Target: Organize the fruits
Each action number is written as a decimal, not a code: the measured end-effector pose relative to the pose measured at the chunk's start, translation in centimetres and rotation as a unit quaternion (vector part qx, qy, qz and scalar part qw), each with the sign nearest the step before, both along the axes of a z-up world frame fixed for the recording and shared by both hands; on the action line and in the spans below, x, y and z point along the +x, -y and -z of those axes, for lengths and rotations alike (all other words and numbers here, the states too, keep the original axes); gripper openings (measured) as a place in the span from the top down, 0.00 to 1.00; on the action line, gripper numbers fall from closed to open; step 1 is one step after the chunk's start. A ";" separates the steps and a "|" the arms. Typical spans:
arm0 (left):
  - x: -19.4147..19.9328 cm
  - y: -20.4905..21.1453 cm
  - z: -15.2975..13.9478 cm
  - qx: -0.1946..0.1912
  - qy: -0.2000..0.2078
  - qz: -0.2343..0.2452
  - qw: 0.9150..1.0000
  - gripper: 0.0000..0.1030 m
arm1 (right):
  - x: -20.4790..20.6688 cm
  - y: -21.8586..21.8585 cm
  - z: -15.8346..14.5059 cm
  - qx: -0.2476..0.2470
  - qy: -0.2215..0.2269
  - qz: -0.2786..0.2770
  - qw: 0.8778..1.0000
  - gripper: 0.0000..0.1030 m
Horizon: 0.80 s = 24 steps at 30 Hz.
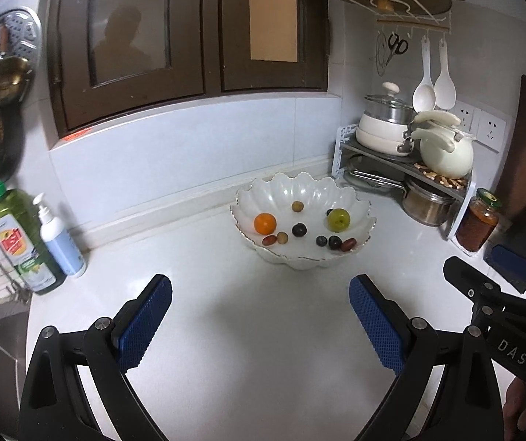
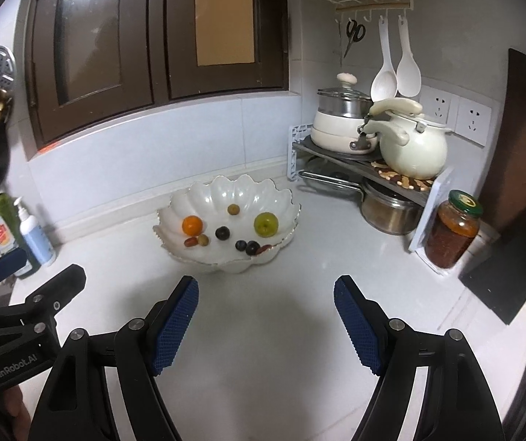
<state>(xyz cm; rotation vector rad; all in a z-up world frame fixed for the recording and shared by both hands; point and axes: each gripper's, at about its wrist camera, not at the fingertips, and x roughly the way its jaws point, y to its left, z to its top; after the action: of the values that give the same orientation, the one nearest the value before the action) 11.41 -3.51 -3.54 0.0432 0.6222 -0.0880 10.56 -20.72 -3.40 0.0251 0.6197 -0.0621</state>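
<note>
While both claws hung low over the white desk [image 1: 255,349], the left claw [image 1: 260,321] stood wide open with nothing between its blue pads [image 1: 145,325], and the right claw [image 2: 266,325] was spread just as wide and equally bare. In the left view the right claw's black frame showed at the right edge, so the two were side by side.

Beyond the fingertips, well apart from them, sat a scalloped white bowl [image 1: 301,187] near the back wall. All the fruit lay inside it: an orange [image 1: 265,223] at the left, with a red date [image 1: 269,240] and a small tan fruit [image 1: 282,237] touching just in front of it; a dark plum [image 1: 299,229] near the middle; another tan fruit [image 1: 297,206] toward the far side; a green apple [image 1: 338,219] at the right. Along the near rim lay two dark berries [image 1: 328,241] and a second date [image 1: 348,244] just beside them.

Left of the bowl, against the wall, stood a green bottle [image 1: 20,242] and a pump bottle [image 1: 61,242], touching or nearly so. To the right a corner rack [image 1: 461,198] carried a white pot [image 1: 382,128] and a kettle [image 1: 445,154], a steel pot [image 1: 426,204] below, and a jar [image 1: 480,222] just beside its end. Spoons [image 1: 433,86] and scissors [image 1: 397,46] hung above.
</note>
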 end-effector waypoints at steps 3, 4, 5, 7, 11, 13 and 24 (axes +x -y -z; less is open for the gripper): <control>-1.8 -0.1 -0.4 0.001 0.001 -0.006 1.000 0.04 | -1.5 0.0 -0.3 0.001 0.000 -0.002 1.000 0.25; -2.3 -0.2 -0.5 0.000 -0.001 -0.008 1.000 0.04 | -2.0 0.0 -0.3 0.002 0.000 -0.002 1.000 0.25; -3.0 -0.3 -0.6 0.000 -0.002 -0.010 1.000 0.04 | -2.7 0.0 -0.5 0.003 0.002 -0.001 1.000 0.25; -4.2 -0.5 -0.7 0.004 -0.004 -0.014 1.000 0.04 | -3.8 -0.1 -0.8 0.003 0.003 -0.001 1.000 0.25; -6.1 -1.0 -1.2 0.001 -0.005 -0.023 1.000 0.04 | -5.6 -0.3 -1.3 0.004 0.007 0.001 1.000 0.25; -7.0 -1.1 -1.5 0.003 -0.001 -0.025 1.000 0.04 | -6.7 -0.4 -1.6 0.005 0.013 0.005 1.000 0.25; -12.0 -2.1 -2.2 0.000 0.006 -0.038 0.999 0.04 | -11.0 -1.1 -1.7 0.020 0.003 0.005 1.000 0.25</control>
<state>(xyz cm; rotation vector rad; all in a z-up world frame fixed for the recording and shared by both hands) -0.61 -1.46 -1.31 0.0207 0.6121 -0.0145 -0.43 -19.67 -1.72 0.0670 0.6150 -0.0595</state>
